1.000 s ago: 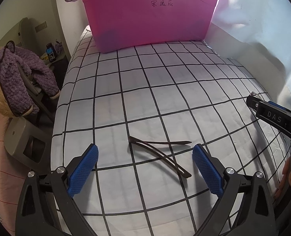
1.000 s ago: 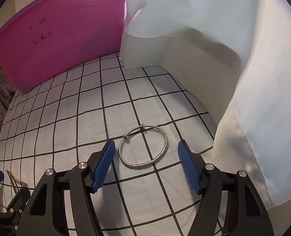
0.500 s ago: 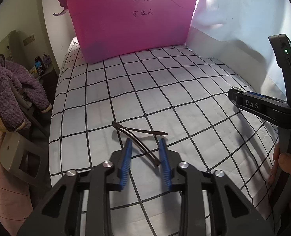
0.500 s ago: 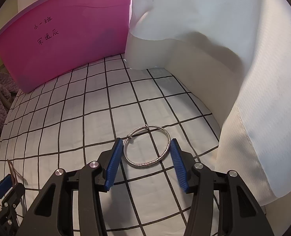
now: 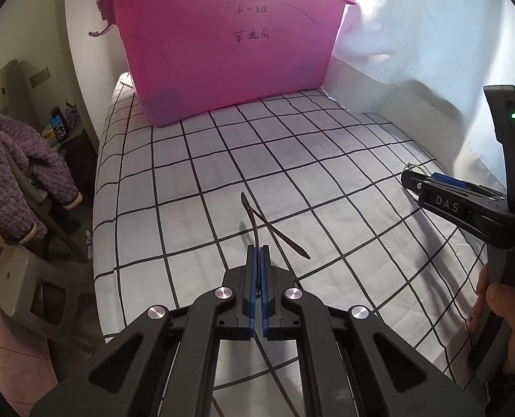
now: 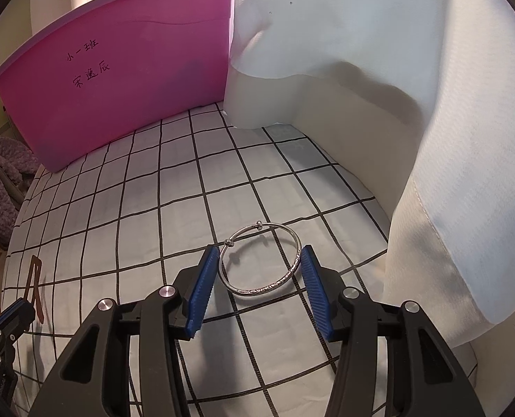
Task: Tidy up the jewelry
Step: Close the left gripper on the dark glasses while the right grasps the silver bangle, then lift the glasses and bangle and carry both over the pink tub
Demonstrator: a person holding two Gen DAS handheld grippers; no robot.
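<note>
A dark brown two-pronged hairpin [image 5: 253,220] is pinched by one prong in my left gripper [image 5: 259,248], which is shut on it. Its bent end points away from me and its other prong sticks out to the right above the checked cloth [image 5: 195,187]. In the right wrist view a silver bangle [image 6: 257,289] sits between the blue pads of my right gripper [image 6: 259,248]. Both pads touch its rim, and a shadow lies under it. The same view shows the hairpin [image 6: 33,278] and left gripper [image 6: 14,309] at the far left.
A pink plastic tub [image 5: 222,59] with handwriting stands at the far end of the cloth. White curtain fabric [image 6: 414,121] hangs along the right side. A purple fleece jacket [image 5: 10,180] lies over a chair left of the table. A person's hand [image 5: 500,316] grips the right gripper's handle.
The left jaws went from wide apart to shut on the hairpin, whose bent end has swung to point away. The right jaws narrowed until both pads met the bangle.
</note>
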